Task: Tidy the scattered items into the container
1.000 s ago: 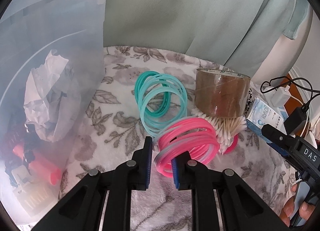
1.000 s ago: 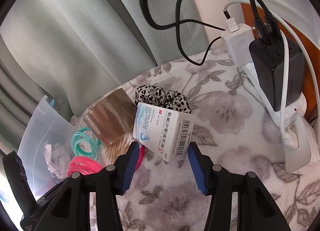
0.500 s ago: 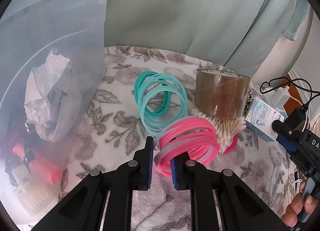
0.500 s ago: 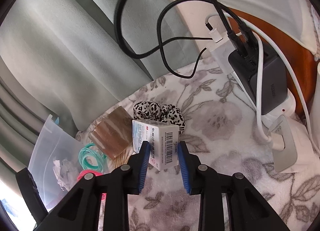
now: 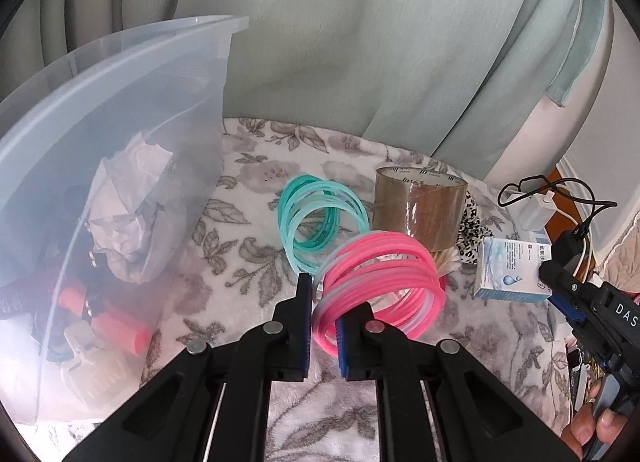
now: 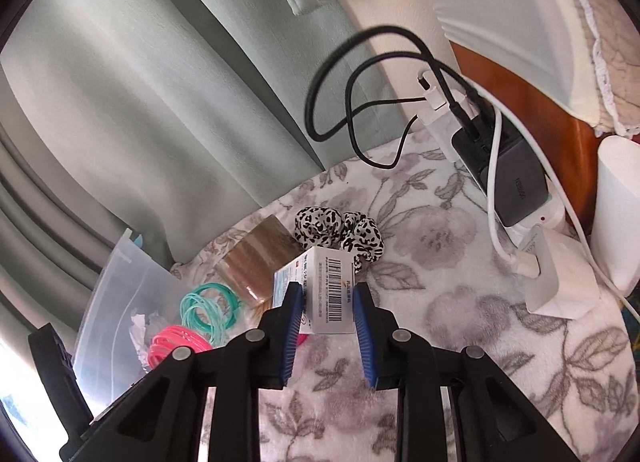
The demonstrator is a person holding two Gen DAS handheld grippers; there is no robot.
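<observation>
Left wrist view: the left gripper (image 5: 323, 312) has its jaws nearly together, pinched on the near edge of the pink rings (image 5: 380, 286) at centre frame. Just behind them lie the teal rings (image 5: 320, 222) and, to their right, a tape roll (image 5: 418, 208) with cotton swabs (image 5: 446, 260) at its foot. The clear bin (image 5: 120, 122) fills the left of the frame, with crumpled paper (image 5: 128, 202) and a red-orange thing inside. All sit on a floral blanket (image 5: 240, 262). Right wrist view: the right gripper (image 6: 325, 312) has its jaws closing, the blue pads pressed on both sides of the box (image 6: 326, 290) at centre frame. Just above the box lies a leopard scrunchie (image 6: 340, 228); the tape and both ring sets are to the lower left, the bin beyond them. Upper right holds a black charger (image 6: 516, 186) and cables (image 6: 360, 110).
</observation>
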